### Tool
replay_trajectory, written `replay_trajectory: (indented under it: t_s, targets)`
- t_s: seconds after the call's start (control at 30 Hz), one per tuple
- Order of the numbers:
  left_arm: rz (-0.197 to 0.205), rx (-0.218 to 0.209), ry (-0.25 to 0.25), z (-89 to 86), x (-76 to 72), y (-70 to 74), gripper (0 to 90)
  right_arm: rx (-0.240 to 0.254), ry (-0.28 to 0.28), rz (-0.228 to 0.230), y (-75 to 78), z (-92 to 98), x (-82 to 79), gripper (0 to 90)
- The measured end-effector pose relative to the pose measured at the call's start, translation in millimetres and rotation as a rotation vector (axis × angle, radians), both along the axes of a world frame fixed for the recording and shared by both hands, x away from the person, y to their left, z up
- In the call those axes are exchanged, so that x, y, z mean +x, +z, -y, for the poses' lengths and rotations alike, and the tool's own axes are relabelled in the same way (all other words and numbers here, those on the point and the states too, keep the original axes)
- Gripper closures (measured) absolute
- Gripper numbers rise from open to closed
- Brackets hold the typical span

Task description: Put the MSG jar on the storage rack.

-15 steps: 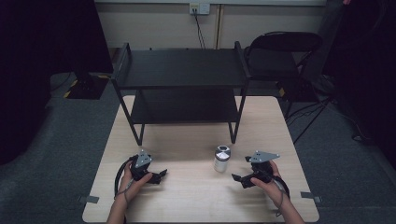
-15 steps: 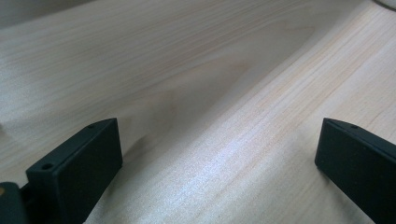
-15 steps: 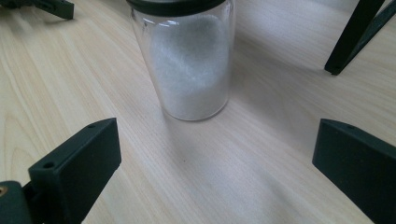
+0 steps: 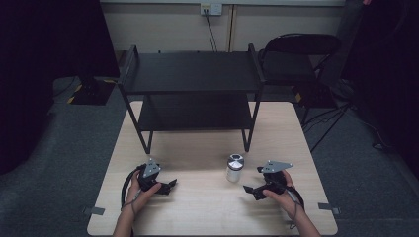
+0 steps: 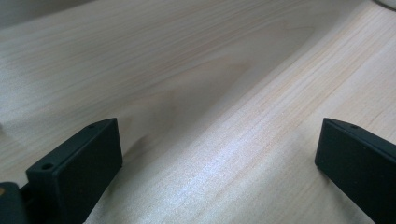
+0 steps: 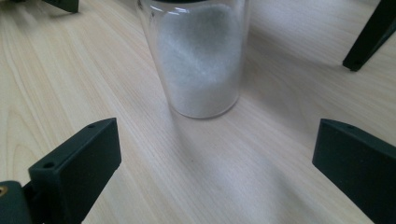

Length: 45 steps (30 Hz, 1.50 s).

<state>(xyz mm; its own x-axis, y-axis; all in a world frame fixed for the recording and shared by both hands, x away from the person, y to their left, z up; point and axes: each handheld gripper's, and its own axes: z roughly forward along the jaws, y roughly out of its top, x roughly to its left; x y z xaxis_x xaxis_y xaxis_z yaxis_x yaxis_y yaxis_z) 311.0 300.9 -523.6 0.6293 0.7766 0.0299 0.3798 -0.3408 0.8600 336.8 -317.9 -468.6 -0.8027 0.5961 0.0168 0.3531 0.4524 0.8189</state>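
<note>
High view: glass jar [image 4: 234, 168] of white powder stands on table [image 4: 207, 207] w/ right hand-held gripper [image 4: 253, 190] at its 4 o'clock, left hand-held gripper [image 4: 168, 186] at 8, both released; prob. slick, breakable — grip mid-body.

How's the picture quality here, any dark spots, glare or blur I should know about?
High view: the room's edges are nearly black, while the table is evenly lit. Left gripper view: a soft sheen streaks the wood and the far tabletop is blurred. Right gripper view: the jar of white powder is fairly sharp, with light reflections on the glass and a faint shadow falling toward the camera.
</note>
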Motion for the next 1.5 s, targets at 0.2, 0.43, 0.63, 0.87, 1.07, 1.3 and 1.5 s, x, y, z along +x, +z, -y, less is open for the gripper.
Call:
replay_trajectory:
  t_s: [0.2,0.43,0.63,0.87,1.07,1.3,1.5]
  targets:
    - [0.0,0.0,0.0,0.0,0.0,0.0,0.0,-0.021,0.018,0.008,3.5,-11.9,6.1,0.0]
    - [0.0,0.0,0.0,-0.1,0.1,0.0,0.0,-0.033,0.041,0.027,7.5,-29.6,15.1,0.2]
    - [0.0,-0.001,0.0,-0.1,0.0,-0.1,0.0,-0.049,0.06,0.042,6.6,-47.3,24.7,7.1]
    - [0.0,-0.001,0.0,-0.2,0.1,0.0,0.0,-0.059,0.055,0.065,2.0,-56.3,31.1,22.6]
    - [-0.001,-0.003,0.0,-0.2,0.1,-0.1,0.0,-0.07,0.073,0.08,0.9,-57.6,32.0,30.3]
    - [-0.002,-0.003,0.0,-0.2,0.1,-0.1,0.0,-0.048,0.066,0.082,-3.0,-54.6,31.1,30.7]
    - [-0.001,-0.006,0.001,-0.1,-0.1,-0.5,0.0,-0.046,0.052,0.078,-2.5,-56.1,28.9,30.8]
